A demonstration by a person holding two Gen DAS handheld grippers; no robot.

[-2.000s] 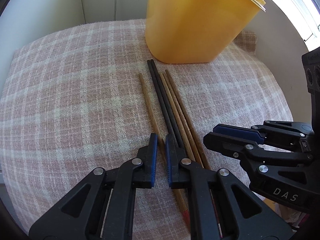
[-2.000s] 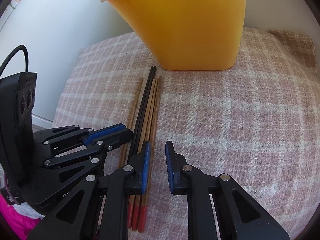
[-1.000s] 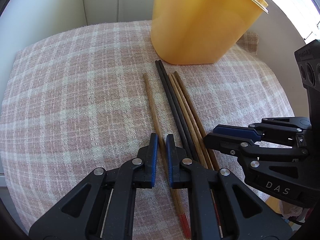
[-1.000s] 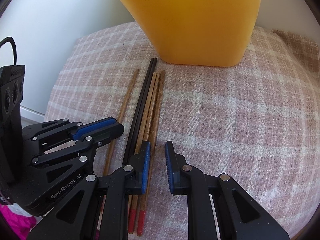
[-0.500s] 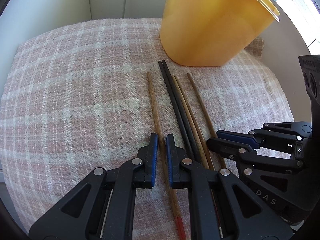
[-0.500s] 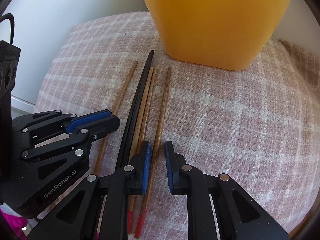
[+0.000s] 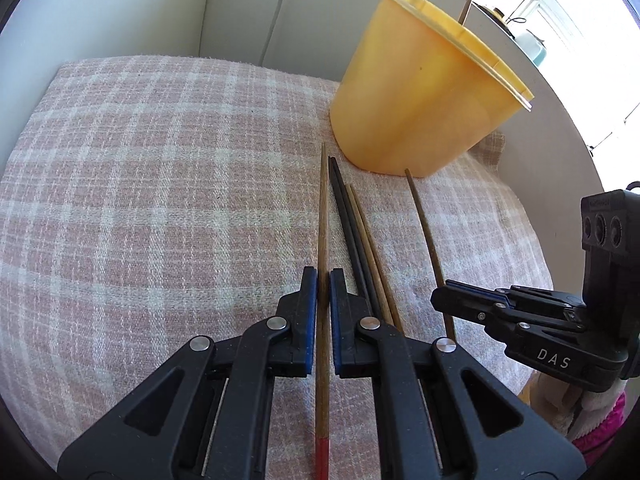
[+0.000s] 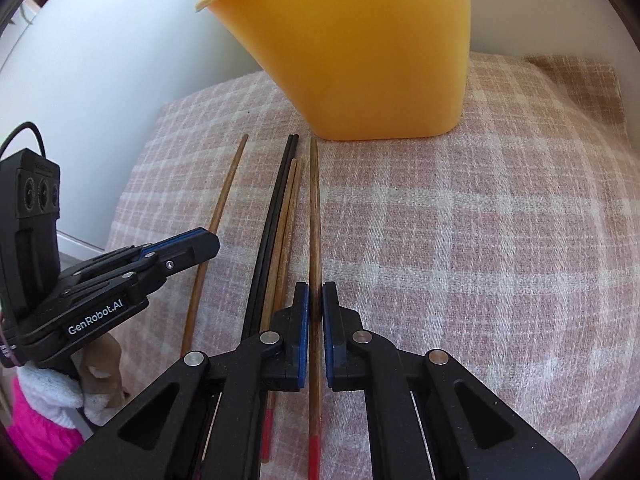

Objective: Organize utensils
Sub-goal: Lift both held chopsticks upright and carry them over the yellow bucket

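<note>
1. Clamping one brown chopstick [image 7: 323, 216] is the left gripper [image 7: 324, 280]; the right gripper [image 8: 316, 296] is pinching another [image 8: 315, 216].
2. Lying between them on the plaid cloth [image 7: 160, 200], near the yellow cup [image 7: 416, 108], are the remaining sticks [image 7: 352, 232].
3. Risking: thin sticks pivoting or slipping, missing the rim.

White letters "DAS" stand on the black body of the right claw [image 7: 460, 300], at four o'clock in the left wrist view. "GenRobot.AI" stands on the left claw [image 8: 200, 244], at nine o'clock in the right wrist view.
</note>
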